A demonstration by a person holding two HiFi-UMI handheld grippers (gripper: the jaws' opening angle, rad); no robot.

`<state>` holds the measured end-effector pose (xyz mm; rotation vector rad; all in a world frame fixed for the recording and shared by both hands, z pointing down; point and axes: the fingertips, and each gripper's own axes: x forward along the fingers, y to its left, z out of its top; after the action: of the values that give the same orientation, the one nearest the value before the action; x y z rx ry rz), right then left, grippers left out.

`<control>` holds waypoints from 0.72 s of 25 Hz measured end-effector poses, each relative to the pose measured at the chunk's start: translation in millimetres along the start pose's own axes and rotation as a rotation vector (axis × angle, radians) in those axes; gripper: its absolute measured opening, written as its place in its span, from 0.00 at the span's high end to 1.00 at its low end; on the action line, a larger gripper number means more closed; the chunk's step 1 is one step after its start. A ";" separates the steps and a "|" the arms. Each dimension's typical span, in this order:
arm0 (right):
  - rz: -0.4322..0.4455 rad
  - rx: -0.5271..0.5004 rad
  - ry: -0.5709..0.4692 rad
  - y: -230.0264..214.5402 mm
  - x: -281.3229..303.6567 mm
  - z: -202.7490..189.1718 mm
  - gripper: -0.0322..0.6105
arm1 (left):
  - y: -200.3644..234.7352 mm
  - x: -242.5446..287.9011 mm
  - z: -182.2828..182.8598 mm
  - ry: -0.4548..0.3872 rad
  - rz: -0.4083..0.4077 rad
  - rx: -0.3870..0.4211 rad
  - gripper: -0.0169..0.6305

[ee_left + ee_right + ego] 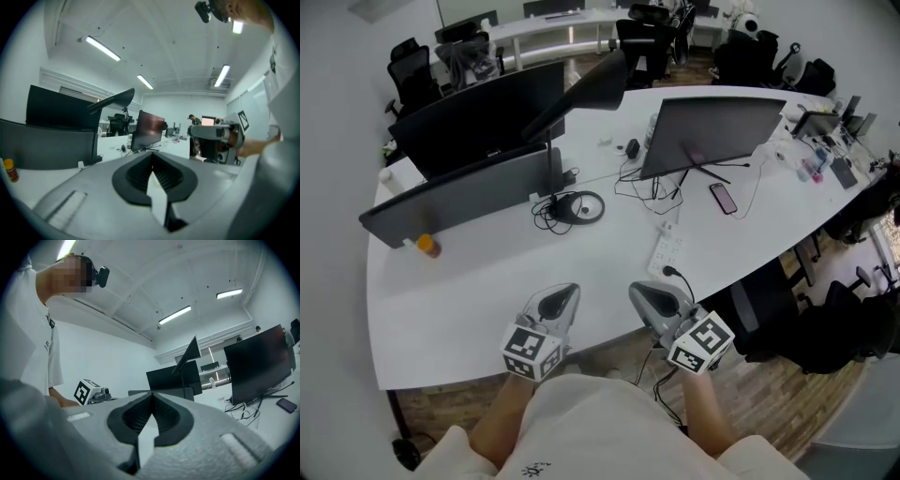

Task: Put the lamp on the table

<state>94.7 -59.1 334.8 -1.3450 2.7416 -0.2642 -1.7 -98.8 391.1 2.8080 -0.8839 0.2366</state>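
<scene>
Lamp is seen upright, its round base resting on the white table beside a black monitor, so the placing is judged done. Left gripper and right gripper are held at the table's near edge, well apart from the lamp. Their jaws are pressed together on nothing, presumably because no grip is needed.

White curved table with a black lamp, a monitor, a power strip, a phone, a bottle
</scene>
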 end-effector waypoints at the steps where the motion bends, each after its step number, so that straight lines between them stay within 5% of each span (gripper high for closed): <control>1: -0.006 -0.002 0.000 1.6 0.5 0.6 0.95 | 1.1 -1.5 -0.1 -0.001 -0.005 -0.001 0.99; 18: -0.060 -0.035 -0.010 10.4 2.8 5.2 0.95 | 8.1 -7.3 3.3 -0.016 -0.059 0.008 0.99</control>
<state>85.7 -55.7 327.8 -1.4348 2.7128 -0.2138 -12.0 -102.0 387.4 2.8418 -0.8038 0.2091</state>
